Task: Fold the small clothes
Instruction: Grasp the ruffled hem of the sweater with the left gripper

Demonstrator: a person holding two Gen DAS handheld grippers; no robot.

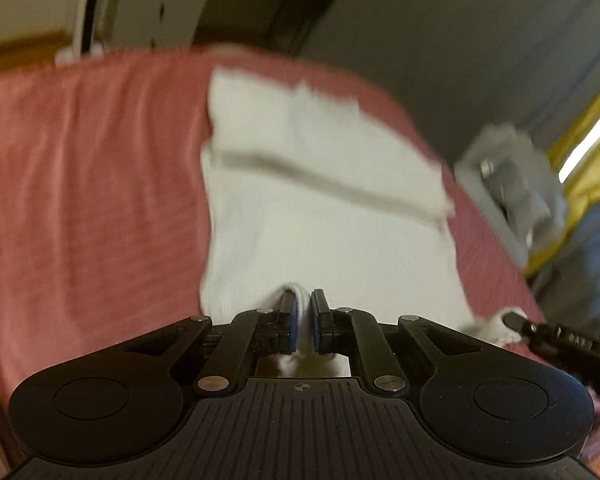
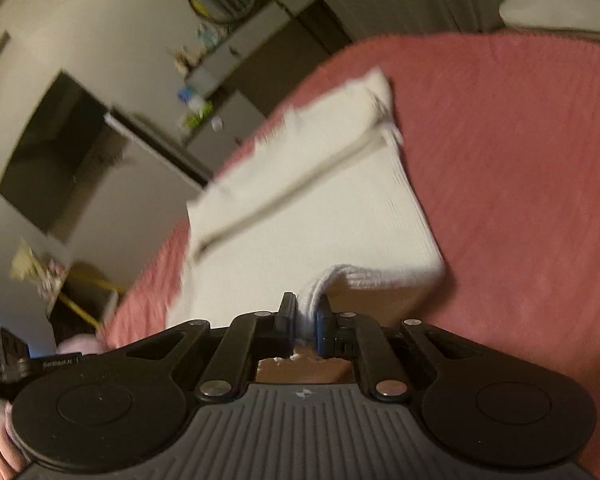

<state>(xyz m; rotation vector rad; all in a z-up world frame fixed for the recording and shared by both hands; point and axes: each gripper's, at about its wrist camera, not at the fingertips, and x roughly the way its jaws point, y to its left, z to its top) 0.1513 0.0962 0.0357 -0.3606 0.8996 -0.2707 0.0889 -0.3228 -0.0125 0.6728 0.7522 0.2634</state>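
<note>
My left claw (image 1: 304, 320) is clamped on the near edge of the white garment (image 1: 320, 208); fabric is bunched between the pads; my right claw (image 2: 303, 322) is clamped on the same near edge further along, a thick roll of cloth pinched in it; in the left view the right claw shows at the lower right edge with a corner of cloth at its tip; the garment lies on the pink bedspread (image 1: 92, 184), far half already doubled over with a grey seam line running across it; the near edge looks lifted off the bed, shadow under it in the right view; pictures are blurred, so fine detail is uncertain.

Step, as I judge it: mid-fold, near edge gripped at two points, ready to carry over the far part; looks like the second fold of this piece.

Next move calls for: both claws travelling together at the same height toward the far edge, keeping the cloth taut between them so it does not sag or twist; lay the edge square on the folded part; then let go; risk is a skewed fold if one side leads.
</note>
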